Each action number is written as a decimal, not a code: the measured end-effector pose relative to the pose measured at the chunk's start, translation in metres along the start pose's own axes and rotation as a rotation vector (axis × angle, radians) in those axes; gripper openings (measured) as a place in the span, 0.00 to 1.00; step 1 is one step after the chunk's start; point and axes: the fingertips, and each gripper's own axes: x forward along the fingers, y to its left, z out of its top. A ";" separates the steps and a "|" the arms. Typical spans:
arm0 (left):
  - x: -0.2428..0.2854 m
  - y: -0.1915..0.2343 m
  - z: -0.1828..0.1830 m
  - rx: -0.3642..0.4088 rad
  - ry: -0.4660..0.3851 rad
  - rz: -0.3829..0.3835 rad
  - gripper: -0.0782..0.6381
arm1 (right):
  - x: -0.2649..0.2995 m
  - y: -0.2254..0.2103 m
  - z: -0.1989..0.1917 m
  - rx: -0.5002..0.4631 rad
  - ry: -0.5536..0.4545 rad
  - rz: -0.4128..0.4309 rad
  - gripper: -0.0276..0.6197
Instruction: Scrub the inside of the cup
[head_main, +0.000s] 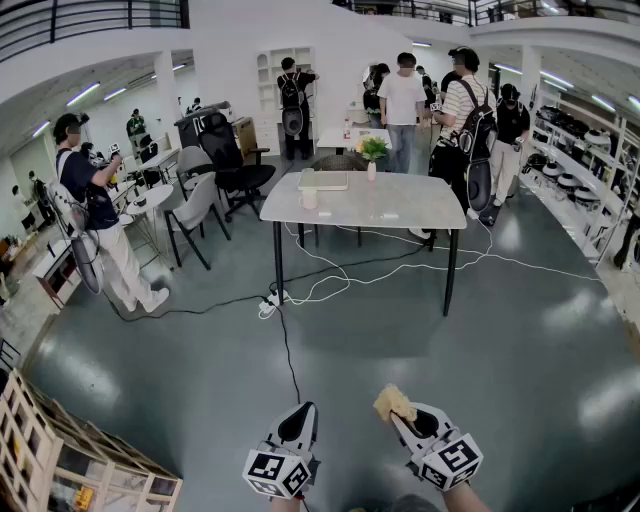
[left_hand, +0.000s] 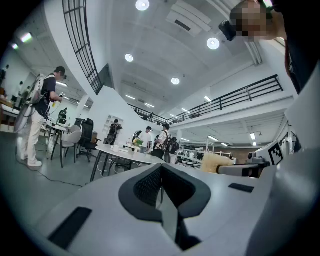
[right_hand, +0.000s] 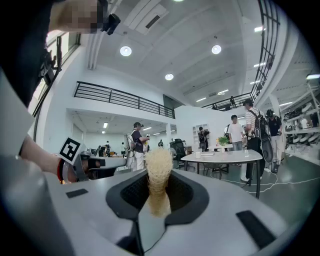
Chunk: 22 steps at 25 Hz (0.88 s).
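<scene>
- We hold the left gripper closed and empty; the right gripper clamps a yellow fibrous scrub sponge.
- What looks like a pale cup sits on the white table, far off at 12 o'clock; we judge scrubbing not yet begun.

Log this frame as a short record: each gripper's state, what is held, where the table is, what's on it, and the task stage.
left gripper: shut, empty
right gripper: shut on sponge, which sticks up out of the grip
table: far ahead, well away from both grippers
on table: plant, tray, pale cup-like item, too small to confirm
people: several standing behind and to the left of the table
stage: scrubbing not begun; both grippers held low, away from the table
</scene>
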 end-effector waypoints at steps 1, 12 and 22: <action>0.003 0.002 0.000 -0.001 0.000 -0.001 0.13 | 0.003 -0.002 0.002 -0.002 -0.003 0.001 0.17; 0.051 0.038 0.002 0.004 0.012 0.012 0.13 | 0.054 -0.040 0.004 0.008 -0.010 0.012 0.17; 0.172 0.102 0.026 0.012 0.032 0.056 0.13 | 0.172 -0.122 0.030 0.003 -0.005 0.095 0.17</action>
